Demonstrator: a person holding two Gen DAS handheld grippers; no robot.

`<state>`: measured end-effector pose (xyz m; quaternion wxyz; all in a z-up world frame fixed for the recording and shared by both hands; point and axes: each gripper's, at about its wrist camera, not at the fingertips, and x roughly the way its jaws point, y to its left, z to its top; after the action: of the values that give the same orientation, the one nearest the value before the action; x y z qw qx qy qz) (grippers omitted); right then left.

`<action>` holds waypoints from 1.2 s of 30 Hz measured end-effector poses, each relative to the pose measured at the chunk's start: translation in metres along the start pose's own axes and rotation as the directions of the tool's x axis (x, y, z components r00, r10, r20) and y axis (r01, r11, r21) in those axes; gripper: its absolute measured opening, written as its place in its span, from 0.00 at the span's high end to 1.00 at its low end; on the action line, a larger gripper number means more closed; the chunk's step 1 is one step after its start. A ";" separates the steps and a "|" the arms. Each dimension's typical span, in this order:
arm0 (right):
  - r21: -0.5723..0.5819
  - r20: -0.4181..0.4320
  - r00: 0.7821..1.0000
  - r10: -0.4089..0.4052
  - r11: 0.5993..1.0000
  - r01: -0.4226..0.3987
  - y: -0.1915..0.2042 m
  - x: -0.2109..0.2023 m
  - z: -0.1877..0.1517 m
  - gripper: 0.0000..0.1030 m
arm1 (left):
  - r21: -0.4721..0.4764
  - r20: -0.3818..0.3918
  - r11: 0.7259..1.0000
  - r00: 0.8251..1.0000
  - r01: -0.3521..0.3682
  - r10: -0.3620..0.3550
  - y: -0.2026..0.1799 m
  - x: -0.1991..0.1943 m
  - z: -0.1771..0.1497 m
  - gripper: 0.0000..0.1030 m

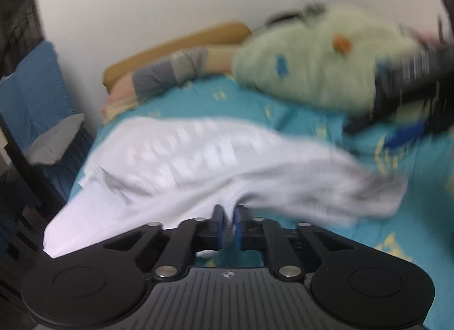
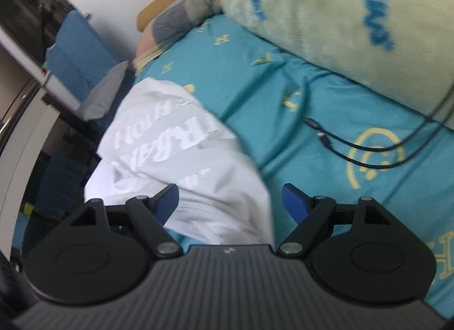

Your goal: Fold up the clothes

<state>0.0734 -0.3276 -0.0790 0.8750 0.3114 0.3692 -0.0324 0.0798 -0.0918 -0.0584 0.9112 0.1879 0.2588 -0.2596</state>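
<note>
Bed (image 2: 255,80) with a turquoise sheet, bearing a green blanket (image 2: 354,18). White shirt (image 1: 198,165) lying crumpled on the sheet. Left gripper (image 1: 227,216), jaws pinched on the shirt's hem. Right gripper (image 2: 229,202), jaws wide apart, poised over the shirt, gripping nothing.

Green blanket (image 2: 354,26) and black cable (image 2: 369,157) on teal bedsheet (image 2: 255,74).

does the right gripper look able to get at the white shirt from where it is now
Probably yes. The right gripper is open with the white shirt bunched directly between and ahead of its fingers, nothing covering it. The left gripper already pinches another edge.
</note>
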 end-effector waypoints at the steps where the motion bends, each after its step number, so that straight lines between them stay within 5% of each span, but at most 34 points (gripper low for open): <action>1: -0.026 -0.001 1.000 0.004 1.000 -0.004 0.005 0.002 -0.001 0.21 | -0.033 0.018 0.999 1.000 0.008 -0.007 0.008 -0.007 0.005 0.92; 7: -0.255 0.000 0.999 0.049 0.966 -0.047 0.051 0.013 -0.016 0.21 | -0.145 0.060 0.988 0.997 0.053 -0.045 0.034 -0.028 0.014 0.92; 11: -0.490 0.008 0.993 0.121 0.866 -0.102 0.093 0.017 -0.042 0.21 | -0.186 0.087 0.980 0.995 0.068 -0.053 0.041 -0.033 0.017 0.92; 14: -0.590 0.046 0.997 0.058 0.807 -0.020 0.111 0.031 -0.057 0.21 | -0.215 0.105 0.974 0.993 0.071 -0.049 0.044 -0.034 0.016 0.93; 16: -0.590 0.092 0.996 -0.016 0.804 0.067 0.111 0.039 -0.059 0.21 | -0.230 0.110 0.971 0.993 0.069 -0.044 0.045 -0.036 0.014 0.93; 20: -0.354 0.210 0.966 -0.151 0.909 0.219 0.074 0.033 -0.030 0.21 | -0.265 0.127 0.959 0.990 0.100 -0.068 0.041 -0.041 0.010 0.94; 23: -0.100 0.225 0.955 -0.192 0.971 0.218 0.040 0.019 -0.011 0.20 | -0.301 0.161 0.939 0.979 0.168 -0.124 0.035 -0.051 0.014 0.94; 26: 0.012 0.220 0.966 -0.135 0.991 0.136 0.019 0.007 -0.004 0.21 | -0.293 0.219 0.941 0.970 0.171 -0.108 0.029 -0.065 0.021 0.94; 30: -0.082 0.202 0.957 -0.208 0.970 0.228 0.029 0.007 -0.013 0.17 | -0.350 0.261 0.920 0.962 0.176 -0.085 0.042 -0.080 0.021 0.94; 33: -0.260 0.058 0.964 -0.259 0.928 0.265 0.043 0.028 -0.025 0.17 | -0.406 0.267 0.897 0.961 0.175 -0.067 0.059 -0.091 0.018 0.94; 36: -0.307 0.139 0.930 -0.339 0.878 0.366 0.055 0.022 -0.036 0.17 | -0.445 0.259 0.886 0.966 0.133 -0.015 0.072 -0.098 0.012 0.94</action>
<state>0.0823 -0.2591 -0.0845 0.9081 0.0877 0.3840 -0.1423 0.0530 -0.0035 0.0219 0.9441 -0.0767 0.2037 -0.2475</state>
